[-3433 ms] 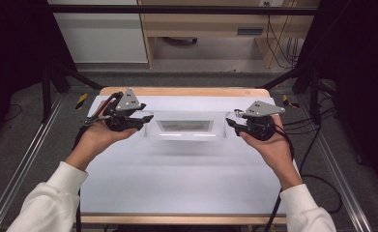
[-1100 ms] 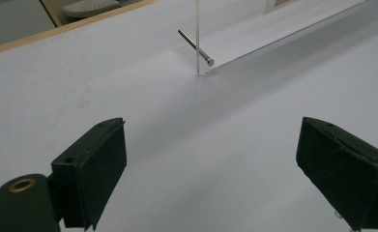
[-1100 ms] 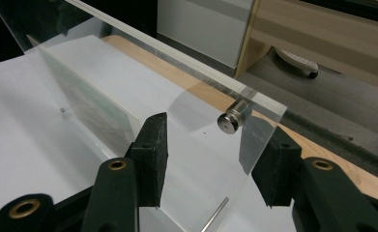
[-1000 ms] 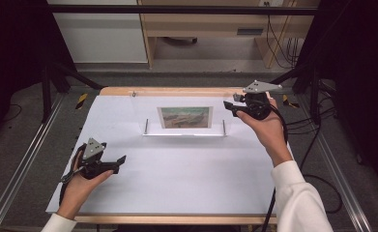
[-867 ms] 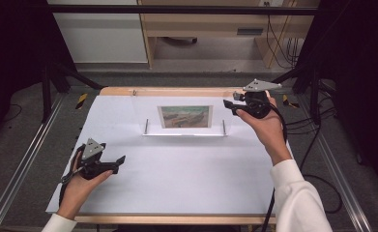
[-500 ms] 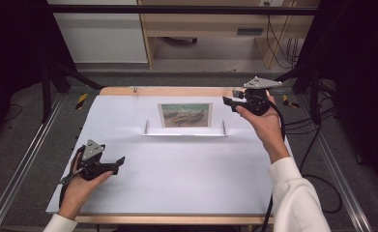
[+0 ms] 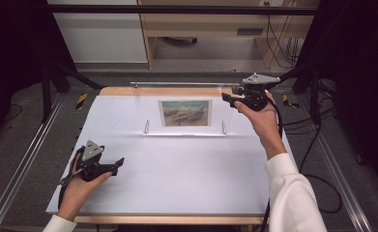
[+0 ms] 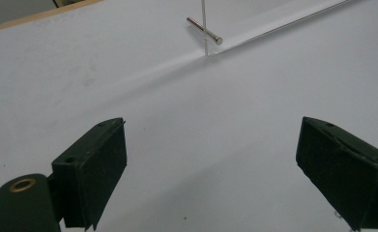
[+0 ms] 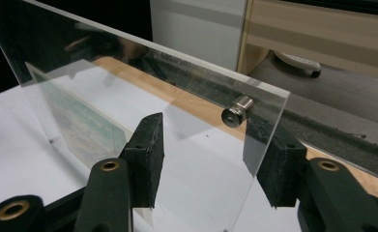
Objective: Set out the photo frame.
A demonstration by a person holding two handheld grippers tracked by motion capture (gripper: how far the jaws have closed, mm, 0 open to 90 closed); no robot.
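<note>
A clear acrylic picture frame (image 7: 215,108) stands upright at the back middle of the white table (image 7: 186,179), holding a seascape print (image 7: 184,112). It rests on metal pin feet (image 7: 146,127). My right gripper (image 7: 226,98) is at its top right corner. In the right gripper view the pane (image 9: 186,121) with its metal stud (image 9: 237,111) passes between the open right gripper (image 9: 215,130); the near pad (image 9: 145,154) stands off the pane. My left gripper (image 7: 119,163) hovers open and empty at the front left. My left gripper (image 8: 210,125) points toward one pin foot (image 8: 203,30).
Aluminium rails (image 7: 29,159) run along both sides of the table. Cables (image 7: 317,145) trail on the floor at the right. Yellow-and-black items (image 7: 81,100) lie beside the back corners. A wooden cabinet (image 7: 201,29) stands behind the table.
The frame lay flat between both grippers at first; now it stands. Over the last second its top has tipped back slightly with the right gripper. The left hand has stayed still.
</note>
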